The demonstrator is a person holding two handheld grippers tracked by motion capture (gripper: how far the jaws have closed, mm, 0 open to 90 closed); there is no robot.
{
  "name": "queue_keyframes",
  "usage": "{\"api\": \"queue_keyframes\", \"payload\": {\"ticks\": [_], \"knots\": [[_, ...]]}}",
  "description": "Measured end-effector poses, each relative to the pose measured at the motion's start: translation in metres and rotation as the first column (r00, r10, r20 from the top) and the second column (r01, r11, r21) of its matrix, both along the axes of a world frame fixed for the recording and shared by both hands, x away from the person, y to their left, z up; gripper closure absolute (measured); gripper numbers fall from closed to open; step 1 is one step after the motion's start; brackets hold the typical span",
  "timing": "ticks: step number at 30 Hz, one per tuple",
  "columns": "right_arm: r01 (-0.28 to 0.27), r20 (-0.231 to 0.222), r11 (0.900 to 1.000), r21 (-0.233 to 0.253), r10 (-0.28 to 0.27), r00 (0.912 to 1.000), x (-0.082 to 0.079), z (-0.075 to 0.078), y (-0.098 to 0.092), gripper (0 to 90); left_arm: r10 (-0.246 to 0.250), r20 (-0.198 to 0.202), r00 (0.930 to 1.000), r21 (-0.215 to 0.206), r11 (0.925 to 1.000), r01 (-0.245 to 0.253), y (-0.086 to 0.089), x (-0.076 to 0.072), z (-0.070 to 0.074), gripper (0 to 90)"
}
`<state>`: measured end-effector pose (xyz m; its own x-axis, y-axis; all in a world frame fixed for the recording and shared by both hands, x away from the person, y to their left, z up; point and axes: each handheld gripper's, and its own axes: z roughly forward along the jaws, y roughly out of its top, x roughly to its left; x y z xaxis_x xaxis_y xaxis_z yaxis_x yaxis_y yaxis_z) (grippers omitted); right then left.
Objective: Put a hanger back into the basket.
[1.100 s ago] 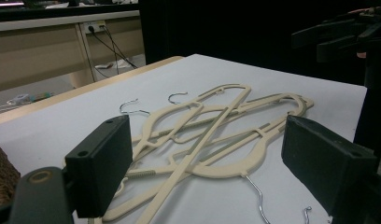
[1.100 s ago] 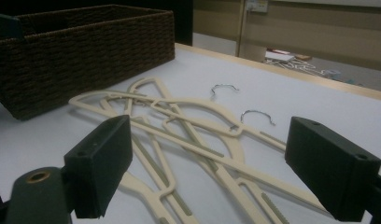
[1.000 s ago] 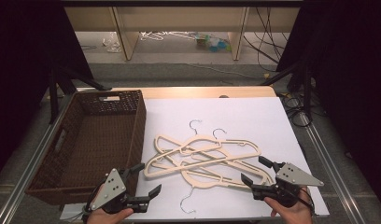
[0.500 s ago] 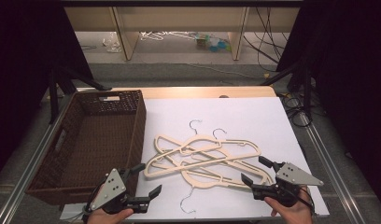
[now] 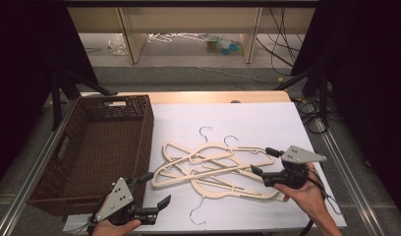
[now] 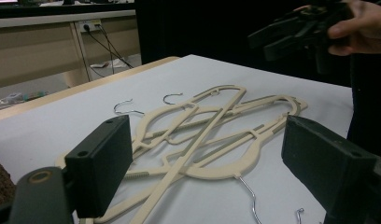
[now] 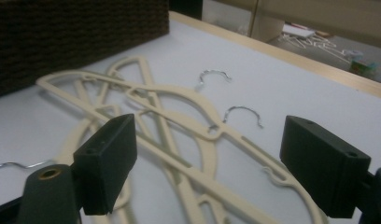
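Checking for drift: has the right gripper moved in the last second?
No. The right gripper sits at the same spot by the right end of the cream plastic hangers, jaws open.

No writing, label, brand, number or sign is showing legibly anywhere in these views.
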<state>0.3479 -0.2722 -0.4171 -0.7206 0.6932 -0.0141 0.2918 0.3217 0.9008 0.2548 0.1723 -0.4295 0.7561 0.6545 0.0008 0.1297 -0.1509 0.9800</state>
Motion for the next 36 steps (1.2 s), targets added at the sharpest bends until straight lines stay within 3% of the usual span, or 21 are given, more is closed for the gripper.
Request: {"api": "queue_keyframes", "payload": {"ticks": [3, 7, 10, 13, 18, 19, 20, 21, 22, 23, 24, 28, 30, 31, 33, 35, 36], "knots": [[-0.010, -0.041, 0.998, -0.057, 0.007, 0.9991, 0.028, -0.004, 0.003, 24.0, 0.000, 0.000, 1.0000, -0.002, 1.0000, 0.000, 0.000, 0.000, 0.000, 16.1], [-0.046, -0.090, 0.992, -0.115, 0.036, 0.9953, 0.053, -0.009, 0.010, 27.6, -0.005, 0.003, 1.0000, 0.003, 1.0000, 0.005, 0.000, 0.000, 0.000, 16.2], [-0.071, -0.121, 0.985, -0.159, 0.052, 0.9913, 0.071, -0.015, 0.018, 30.4, -0.008, 0.003, 1.0000, 0.004, 1.0000, 0.008, 0.000, 0.000, 0.000, 16.2], [-0.099, -0.148, 0.971, -0.219, 0.067, 0.9867, 0.085, -0.021, 0.023, 32.2, -0.004, -0.003, 1.0000, -0.002, 1.0000, 0.004, 0.000, 0.000, 0.000, 16.2], [-0.142, -0.169, 0.963, -0.228, 0.105, 0.9800, 0.103, -0.026, 0.033, 36.1, -0.004, -0.007, 1.0000, -0.004, 1.0000, 0.004, -0.001, 0.000, -0.001, 16.2], [-0.137, -0.161, 0.967, -0.214, 0.103, 0.9816, 0.107, -0.030, 0.036, 37.2, -0.004, -0.013, 0.9999, -0.008, 1.0000, 0.004, -0.001, 0.000, -0.001, 16.1], [-0.150, -0.185, 0.960, -0.238, 0.107, 0.9770, 0.110, -0.032, 0.036, 37.5, -0.003, -0.014, 0.9999, -0.005, 1.0000, 0.003, -0.001, -0.001, -0.002, 16.1], [-0.143, -0.185, 0.955, -0.258, 0.096, 0.9779, 0.112, -0.036, 0.039, 37.8, -0.003, -0.015, 0.9999, -0.003, 1.0000, 0.003, -0.001, -0.001, -0.002, 16.1], [-0.164, -0.205, 0.943, -0.290, 0.106, 0.9730, 0.114, -0.038, 0.041, 38.7, -0.004, -0.014, 0.9999, -0.008, 1.0000, 0.004, -0.002, 0.000, -0.002, 16.2], [-0.161, -0.181, 0.943, -0.293, 0.110, 0.9773, 0.117, -0.041, 0.043, 39.1, -0.008, -0.013, 0.9999, -0.016, 0.9998, 0.008, -0.002, 0.000, -0.003, 16.2], [-0.159, -0.189, 0.942, -0.297, 0.105, 0.9763, 0.118, -0.042, 0.045, 39.1, -0.002, -0.016, 0.9999, 0.000, 1.0000, 0.002, -0.001, 0.000, -0.002, 16.2], [-0.178, -0.203, 0.940, -0.290, 0.121, 0.9716, 0.126, -0.048, 0.051, 40.9, -0.001, -0.019, 0.9998, -0.005, 1.0000, 0.001, -0.001, 0.000, -0.002, 16.2], [-0.198, -0.220, 0.927, -0.318, 0.131, 0.9667, 0.130, -0.052, 0.052, 41.0, -0.003, -0.018, 0.9998, -0.001, 1.0000, 0.003, -0.001, 0.000, -0.002, 16.2], [-0.201, -0.247, 0.925, -0.323, 0.123, 0.9611, 0.131, -0.052, 0.053, 41.0, -0.005, -0.017, 0.9998, -0.001, 1.0000, 0.005, -0.001, 0.000, -0.002, 16.2], [-0.194, -0.242, 0.928, -0.318, 0.118, 0.9631, 0.134, -0.057, 0.054, 41.6, -0.008, -0.009, 0.9999, 0.004, 1.0000, 0.008, -0.001, 0.001, -0.002, 16.2], [-0.215, -0.269, 0.918, -0.333, 0.126, 0.9548, 0.136, -0.058, 0.054, 43.6, -0.009, -0.009, 0.9999, 0.006, 0.9999, 0.009, -0.001, 0.000, -0.002, 16.2], [-0.207, -0.263, 0.918, -0.339, 0.119, 0.9575, 0.136, -0.060, 0.055, 44.2, -0.014, -0.006, 0.9999, -0.004, 0.9999, 0.014, -0.002, 0.001, -0.003, 16.2]]}}
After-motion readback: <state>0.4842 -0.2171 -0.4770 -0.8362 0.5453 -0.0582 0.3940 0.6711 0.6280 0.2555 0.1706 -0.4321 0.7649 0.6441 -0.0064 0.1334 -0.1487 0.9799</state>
